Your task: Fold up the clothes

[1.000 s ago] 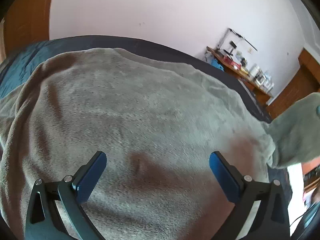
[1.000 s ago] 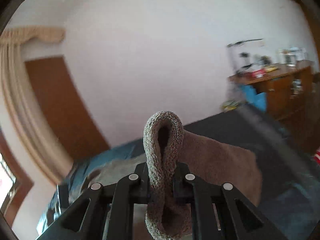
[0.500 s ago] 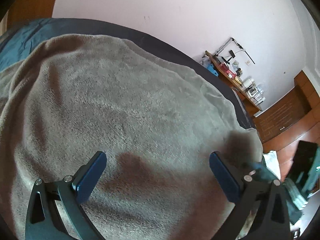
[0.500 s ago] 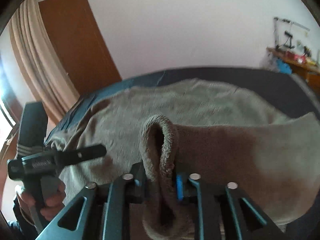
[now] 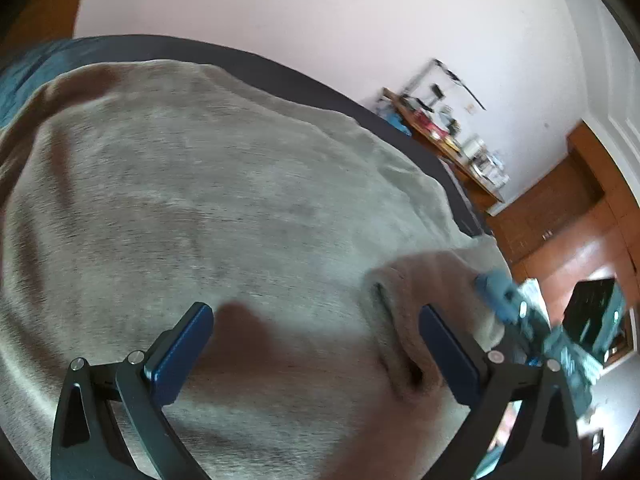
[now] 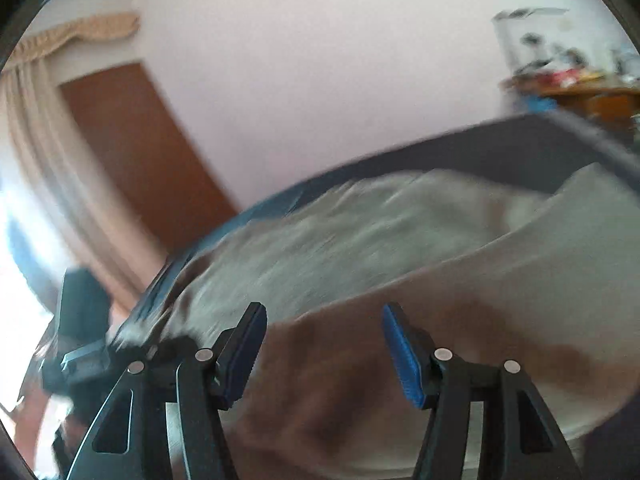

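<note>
Right gripper (image 6: 324, 350): I am standing its jaws apart after just opening them; nothing is pinched between the blue pads now, and the cloth is lying below and beyond them.
Left gripper (image 5: 316, 354): I am holding it wide over the cloth, pads clear on both sides, gripping nothing.
Task item: the fleece garment (image 5: 224, 208), grey-beige and plush, is lying spread across the dark bed cover (image 5: 280, 76), filling most of the left wrist view.
Folded part: the folded-over flap (image 6: 500, 292) is resting on the layer beneath; its rolled edge is sitting just beside my left gripper's right-hand pad, with my right gripper near it.
Handling, my judgement: I am reading the fabric as soft, thick and limp, light enough to lift with one pinch, not fragile, not slippery. It is likely to sag and drag the lower layer if lifted from the middle.
Where to take hold, my judgement: I am favouring a corner or the doubled edge, biting deep enough to catch both layers.
Surroundings: a cluttered wooden desk (image 5: 448, 148) is standing against the far wall, well apart from the work.
Image quality: the right wrist view is blurring, so fine creases are not assessable.
</note>
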Motion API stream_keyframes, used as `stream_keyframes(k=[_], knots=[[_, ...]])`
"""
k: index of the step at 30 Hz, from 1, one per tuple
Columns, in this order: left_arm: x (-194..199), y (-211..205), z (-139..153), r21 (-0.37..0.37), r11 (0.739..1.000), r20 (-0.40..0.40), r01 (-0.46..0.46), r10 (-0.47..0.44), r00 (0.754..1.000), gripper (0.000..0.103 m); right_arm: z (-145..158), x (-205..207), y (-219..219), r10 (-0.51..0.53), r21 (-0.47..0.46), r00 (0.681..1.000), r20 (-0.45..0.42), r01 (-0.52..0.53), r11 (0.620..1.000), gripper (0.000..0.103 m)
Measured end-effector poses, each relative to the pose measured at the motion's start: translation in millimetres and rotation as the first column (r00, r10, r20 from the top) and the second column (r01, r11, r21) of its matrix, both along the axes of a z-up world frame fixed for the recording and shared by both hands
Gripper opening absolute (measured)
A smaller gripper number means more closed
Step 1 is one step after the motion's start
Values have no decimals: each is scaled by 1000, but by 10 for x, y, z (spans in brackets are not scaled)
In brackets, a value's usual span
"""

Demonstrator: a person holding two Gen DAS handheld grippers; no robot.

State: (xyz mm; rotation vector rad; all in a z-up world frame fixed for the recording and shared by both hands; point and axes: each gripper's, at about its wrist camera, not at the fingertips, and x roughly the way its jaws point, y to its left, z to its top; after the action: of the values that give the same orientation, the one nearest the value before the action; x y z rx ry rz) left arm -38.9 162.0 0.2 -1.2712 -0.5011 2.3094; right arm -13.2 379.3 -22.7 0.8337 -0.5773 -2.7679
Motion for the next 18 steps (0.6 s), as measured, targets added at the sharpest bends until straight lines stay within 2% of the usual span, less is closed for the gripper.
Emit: stream_keyframes(k=[2,5,8,9,13,14,15,17,18], knots=[[32,84,11,6,999,-18,41,-41,999,103,63,71,79,-115,86,993,-42,118,989,62],[69,219,11,19,994,-38,104,-103,994,103,123,132,116,-237,198,968,-78,248,948,62],[53,312,-50,32,988,-15,150,-149,989,102,172,183,112,-255,224,962,-101,272,936,62],[38,337,-74,41,986,3,162,-162,987,98,189,201,90,-254,237,961,-113,274,932,62],[-47,361,-83,116,978,85,175,-185,979,91,265,285,7,-225,270,961,-163,263,926,62],[-77,370,-83,134,975,116,178,-193,974,83,281,299,-5,-219,272,960,-175,261,926,62],[-106,379,-83,152,972,148,180,-202,968,70,294,313,-13,-215,274,959,-186,260,926,62],[-156,413,-73,195,963,203,185,-224,953,56,317,331,-15,-215,269,958,-192,262,927,62],[-159,425,-61,208,960,211,188,-232,950,52,330,337,-18,-215,265,957,-193,262,928,62]])
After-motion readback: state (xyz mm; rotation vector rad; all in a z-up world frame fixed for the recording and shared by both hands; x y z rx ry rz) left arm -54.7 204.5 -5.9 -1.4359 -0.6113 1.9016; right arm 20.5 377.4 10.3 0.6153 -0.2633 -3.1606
